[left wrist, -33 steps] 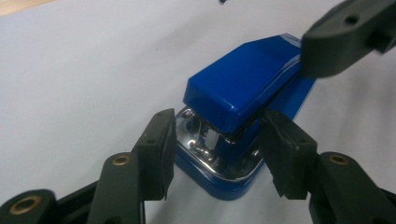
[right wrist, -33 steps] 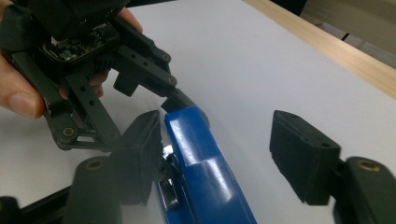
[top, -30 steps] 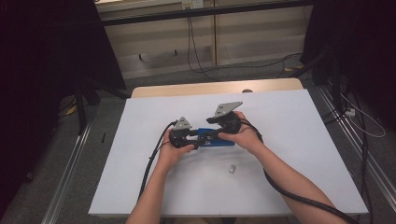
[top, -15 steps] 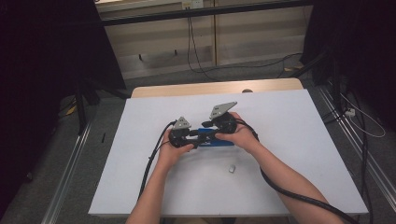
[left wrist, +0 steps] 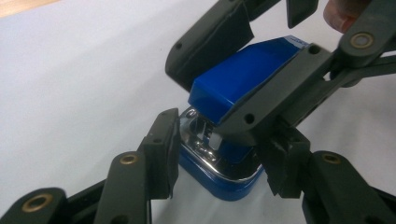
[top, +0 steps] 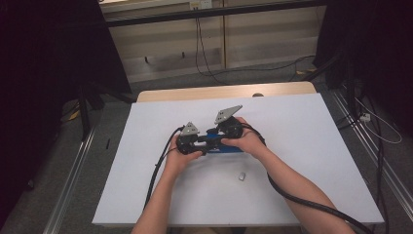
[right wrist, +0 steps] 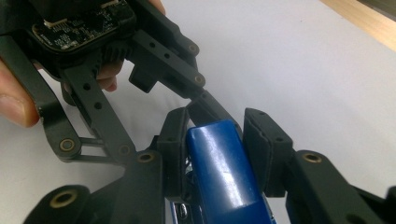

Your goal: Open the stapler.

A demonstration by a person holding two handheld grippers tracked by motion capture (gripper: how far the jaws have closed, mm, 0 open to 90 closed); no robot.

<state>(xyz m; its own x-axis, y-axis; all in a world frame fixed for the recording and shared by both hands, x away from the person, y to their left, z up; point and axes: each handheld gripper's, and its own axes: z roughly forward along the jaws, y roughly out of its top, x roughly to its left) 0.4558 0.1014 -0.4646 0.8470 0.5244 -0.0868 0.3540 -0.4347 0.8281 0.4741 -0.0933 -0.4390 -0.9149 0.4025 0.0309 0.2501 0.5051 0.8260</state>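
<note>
Currently prying blue stapler [left wrist: 243, 79] open | left tongs [left wrist: 219, 158] clamping base, right tongs [right wrist: 215, 154] closing on lid | next: lifting lid gently off white surface [top: 302, 146]

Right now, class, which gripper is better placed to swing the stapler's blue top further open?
Right. The right gripper, its jaws just closing, clasps the blue top; the left gripper clamps the base, holding it steady.
</note>
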